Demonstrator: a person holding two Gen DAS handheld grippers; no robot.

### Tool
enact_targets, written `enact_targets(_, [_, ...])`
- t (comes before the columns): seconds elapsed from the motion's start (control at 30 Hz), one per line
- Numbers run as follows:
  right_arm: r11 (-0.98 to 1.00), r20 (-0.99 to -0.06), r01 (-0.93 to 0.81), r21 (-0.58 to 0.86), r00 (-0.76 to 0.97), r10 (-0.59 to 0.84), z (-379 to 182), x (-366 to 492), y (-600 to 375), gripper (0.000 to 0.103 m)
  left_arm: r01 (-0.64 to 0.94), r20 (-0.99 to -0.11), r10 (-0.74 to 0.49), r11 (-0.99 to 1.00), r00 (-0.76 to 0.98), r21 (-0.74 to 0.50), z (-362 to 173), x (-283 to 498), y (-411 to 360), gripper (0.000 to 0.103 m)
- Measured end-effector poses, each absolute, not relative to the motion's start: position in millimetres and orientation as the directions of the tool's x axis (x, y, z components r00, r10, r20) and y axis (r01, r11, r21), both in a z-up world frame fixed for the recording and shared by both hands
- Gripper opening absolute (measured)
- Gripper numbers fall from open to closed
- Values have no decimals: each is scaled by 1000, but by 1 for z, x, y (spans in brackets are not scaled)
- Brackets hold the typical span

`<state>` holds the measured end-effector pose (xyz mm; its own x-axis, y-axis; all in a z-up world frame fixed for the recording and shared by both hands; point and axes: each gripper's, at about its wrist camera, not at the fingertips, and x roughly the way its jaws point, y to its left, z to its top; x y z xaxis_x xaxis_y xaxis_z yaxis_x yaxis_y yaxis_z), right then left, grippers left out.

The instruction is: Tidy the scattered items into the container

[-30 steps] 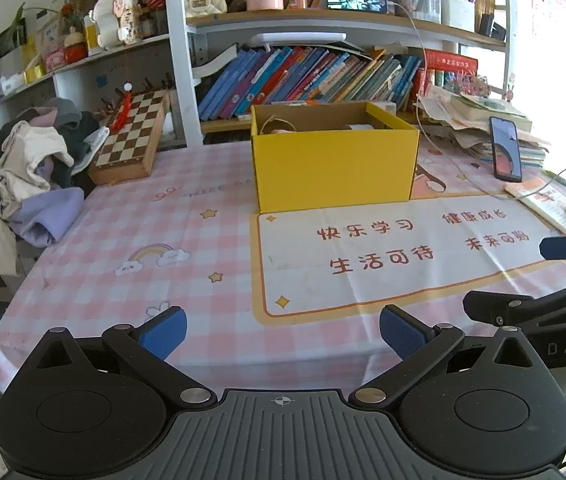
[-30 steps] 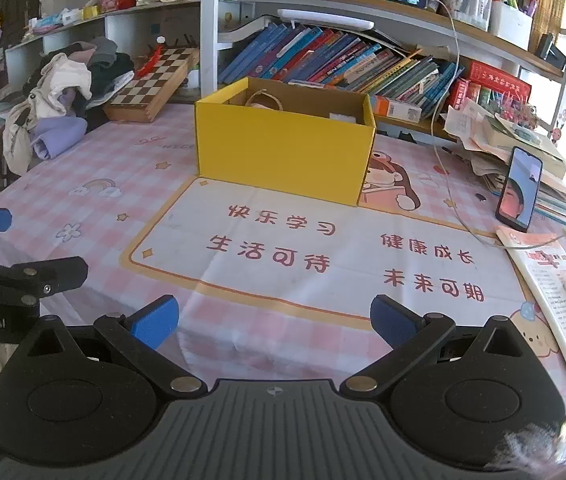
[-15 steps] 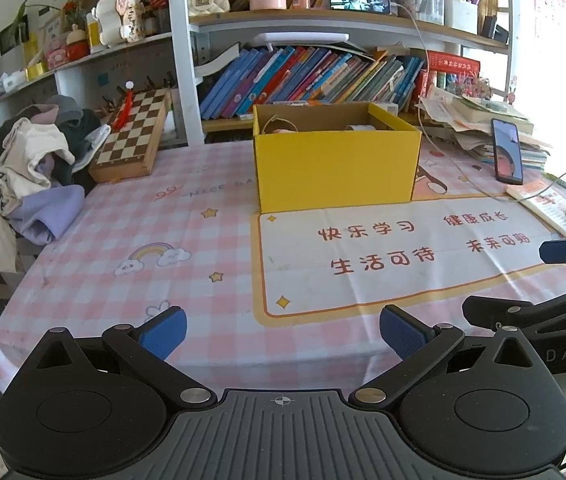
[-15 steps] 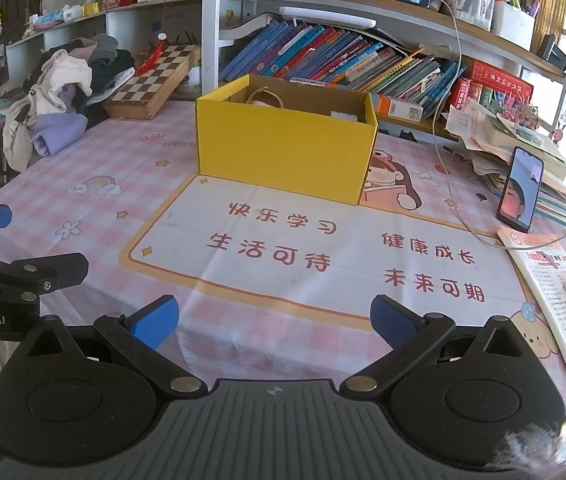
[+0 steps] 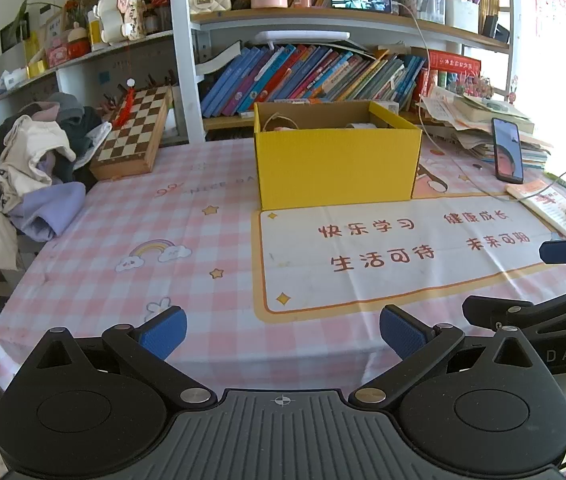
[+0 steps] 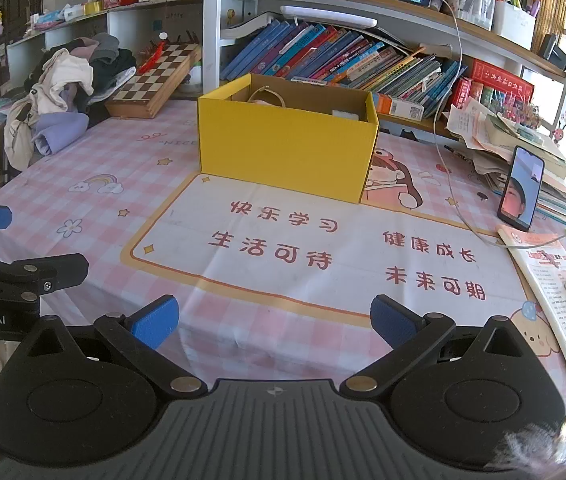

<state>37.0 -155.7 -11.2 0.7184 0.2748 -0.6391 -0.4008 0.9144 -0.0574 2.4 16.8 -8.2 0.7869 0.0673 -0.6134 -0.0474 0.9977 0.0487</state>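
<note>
Both the left gripper [image 5: 283, 330] and right gripper [image 6: 275, 322] hang released and empty near the table's edge, while the far yellow box [image 5: 337, 160], seemingly light, stiff cardboard holding barely visible items, would lift best by its rim.

box [image 5: 337, 168]: yellow | tablecloth [image 5: 143, 220]: pink-white check | chessboard [image 5: 133, 132]: brown-white squares | fingers [image 5: 163, 332]: blue

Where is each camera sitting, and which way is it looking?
Left wrist: sits on the left gripper, low at the table's near edge, facing the yellow box and bookshelf; the right gripper pokes in at right.
Right wrist: sits on the right gripper, facing the yellow box from further right; the left gripper pokes in at left.
Both share the box, chessboard, clothes pile and propped phone.
</note>
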Motion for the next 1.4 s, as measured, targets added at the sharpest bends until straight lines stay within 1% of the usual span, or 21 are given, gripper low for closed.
enact_targets(1.2, [915,-654,-399,-58,708,267,-13,40,-158,103,-58,-637,60,998,769,25,-12,9,17,103])
enact_targets(1.4, [915,-657,-400,-56,705,268,-14,41,-157,103,-49,-624,46,999,780,13,-11,6,18,103])
